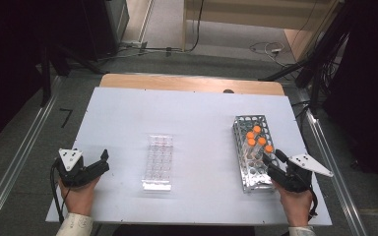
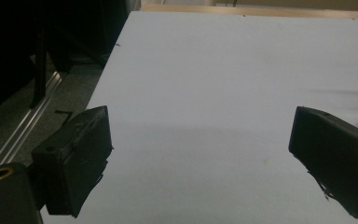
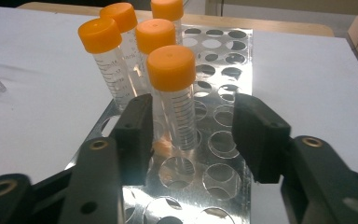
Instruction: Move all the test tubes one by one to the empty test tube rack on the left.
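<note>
The right hand point(image 1: 295, 204) reaches in from the table's near edge, its right gripper point(image 3: 189, 128) levelled over the near end of the shiny perforated metal tube rack point(image 1: 243, 125). Its jaws stand partly open around the nearest clear plastic tube with an orange screw cap point(image 3: 172, 70), the left pad just beside it, the right one apart. The left gripper point(image 2: 200, 140) rests wide open over the bare white table point(image 2: 223, 70), holding nothing

The white table point(image 1: 187, 108) is bright under light from above, while the room around it stays very dark. The metal rack point(image 3: 223, 140) shows glare. In the left gripper view the picture is dim, soft and a little grainy.
</note>
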Demonstrator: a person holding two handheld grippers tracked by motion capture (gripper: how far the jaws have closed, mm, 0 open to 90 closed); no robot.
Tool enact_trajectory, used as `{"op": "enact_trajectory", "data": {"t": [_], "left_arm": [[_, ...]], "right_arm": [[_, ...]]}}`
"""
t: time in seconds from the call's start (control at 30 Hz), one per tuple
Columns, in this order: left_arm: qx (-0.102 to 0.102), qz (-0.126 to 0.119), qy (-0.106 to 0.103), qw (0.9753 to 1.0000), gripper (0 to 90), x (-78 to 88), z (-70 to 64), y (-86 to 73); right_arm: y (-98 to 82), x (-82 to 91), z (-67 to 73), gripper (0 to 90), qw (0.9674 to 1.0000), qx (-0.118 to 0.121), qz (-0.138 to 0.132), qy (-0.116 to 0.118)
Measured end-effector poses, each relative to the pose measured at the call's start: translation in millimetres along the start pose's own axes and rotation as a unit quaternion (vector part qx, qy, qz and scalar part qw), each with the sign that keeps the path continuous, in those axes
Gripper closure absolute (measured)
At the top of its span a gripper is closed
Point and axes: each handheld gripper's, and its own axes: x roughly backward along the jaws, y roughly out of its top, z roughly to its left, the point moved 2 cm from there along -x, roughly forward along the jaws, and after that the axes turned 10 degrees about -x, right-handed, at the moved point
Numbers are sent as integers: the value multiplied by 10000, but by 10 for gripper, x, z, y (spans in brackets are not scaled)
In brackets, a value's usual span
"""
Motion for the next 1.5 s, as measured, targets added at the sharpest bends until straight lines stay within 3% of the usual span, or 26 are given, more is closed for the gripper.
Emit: {"op": "enact_trajectory", "data": {"t": [0.2,0.4,0.7,1.5], "left_arm": [[1,3,2,10000,62,1,1,0],[0,-5,-1,10000,62,2,0,0],[-16,3,-11,10000,62,2,-5,0],[-63,7,-87,9999,62,12,-25,4]], "right_arm": [[7,-45,44,636,9999,69,88,18],[3,-85,77,688,9997,144,159,-85],[7,-88,69,717,9996,119,171,-172],[162,129,99,723,9993,80,-366,-93]]}}
